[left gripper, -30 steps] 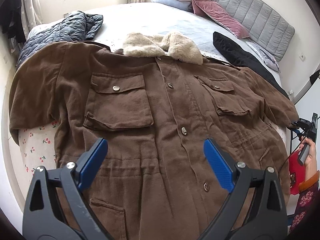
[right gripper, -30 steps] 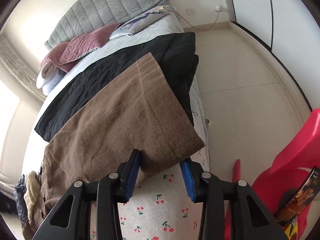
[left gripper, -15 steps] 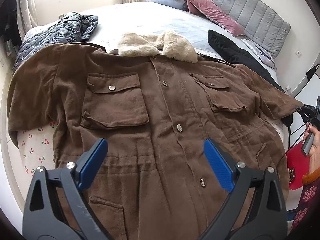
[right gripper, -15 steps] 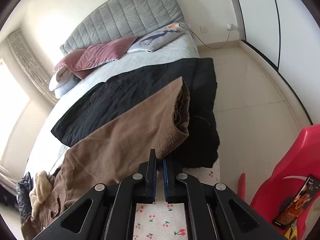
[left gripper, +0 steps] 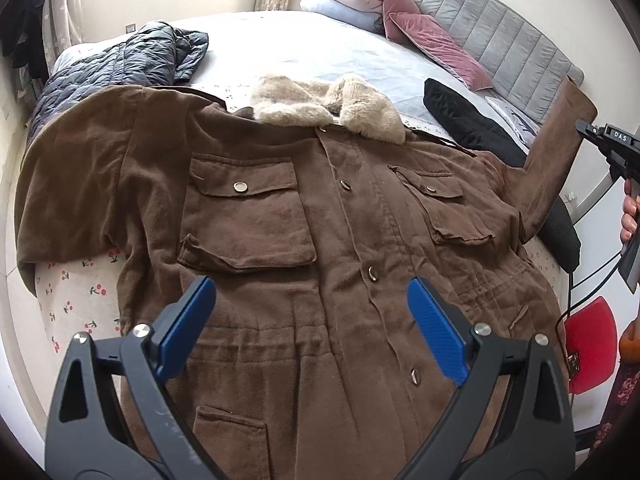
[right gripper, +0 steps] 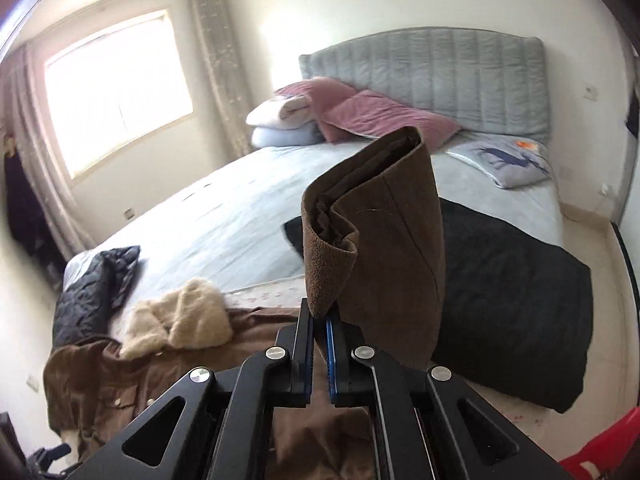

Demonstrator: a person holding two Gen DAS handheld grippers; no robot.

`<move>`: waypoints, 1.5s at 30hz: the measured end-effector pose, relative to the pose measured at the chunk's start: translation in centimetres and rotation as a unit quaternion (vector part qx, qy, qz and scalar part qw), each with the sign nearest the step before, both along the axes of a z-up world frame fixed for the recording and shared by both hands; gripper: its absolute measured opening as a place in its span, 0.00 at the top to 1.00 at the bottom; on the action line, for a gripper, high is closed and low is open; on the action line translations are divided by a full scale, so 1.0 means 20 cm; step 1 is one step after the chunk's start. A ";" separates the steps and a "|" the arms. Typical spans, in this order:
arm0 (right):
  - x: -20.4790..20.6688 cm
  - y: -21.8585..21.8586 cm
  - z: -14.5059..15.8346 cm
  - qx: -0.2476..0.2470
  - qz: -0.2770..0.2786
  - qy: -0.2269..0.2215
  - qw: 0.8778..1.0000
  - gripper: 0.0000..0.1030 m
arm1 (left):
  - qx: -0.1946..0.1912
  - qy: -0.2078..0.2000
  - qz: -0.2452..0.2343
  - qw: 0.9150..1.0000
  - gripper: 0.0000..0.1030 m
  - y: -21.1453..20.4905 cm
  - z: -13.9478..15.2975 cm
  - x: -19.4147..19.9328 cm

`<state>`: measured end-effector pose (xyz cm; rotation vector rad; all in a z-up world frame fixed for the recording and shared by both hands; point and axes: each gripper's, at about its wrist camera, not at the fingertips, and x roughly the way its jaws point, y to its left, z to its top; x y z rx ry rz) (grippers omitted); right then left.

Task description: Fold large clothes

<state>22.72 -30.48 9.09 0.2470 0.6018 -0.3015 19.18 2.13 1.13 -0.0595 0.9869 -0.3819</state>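
The brown coat's (left gripper: 280, 264) hem is running off the bottom edge, and the raised sleeve (right gripper: 384, 248) is hiding part of the black garment (right gripper: 512, 300).

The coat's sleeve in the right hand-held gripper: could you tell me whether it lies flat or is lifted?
Lifted. The right hand-held gripper pinches the sleeve cuff, holding it above the bed.

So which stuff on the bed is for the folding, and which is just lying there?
For the folding: brown coat, its sleeve, right gripper, left gripper.
Just lying there: black garment, dark puffer jacket, pink pillows.
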 end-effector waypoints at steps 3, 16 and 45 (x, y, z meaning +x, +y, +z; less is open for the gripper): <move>0.11 0.23 -0.05 0.005 0.069 0.021 0.997 0.95 | -0.006 0.005 0.003 1.000 0.06 0.03 -0.02 0.01; 0.07 0.18 -0.25 0.131 0.211 0.076 0.966 0.43 | 0.000 0.021 -0.001 1.000 0.06 0.02 -0.05 0.13; -0.12 -0.62 -0.71 0.190 0.053 0.115 0.974 0.39 | -0.132 -0.073 -0.068 0.986 0.92 -0.75 0.07 0.62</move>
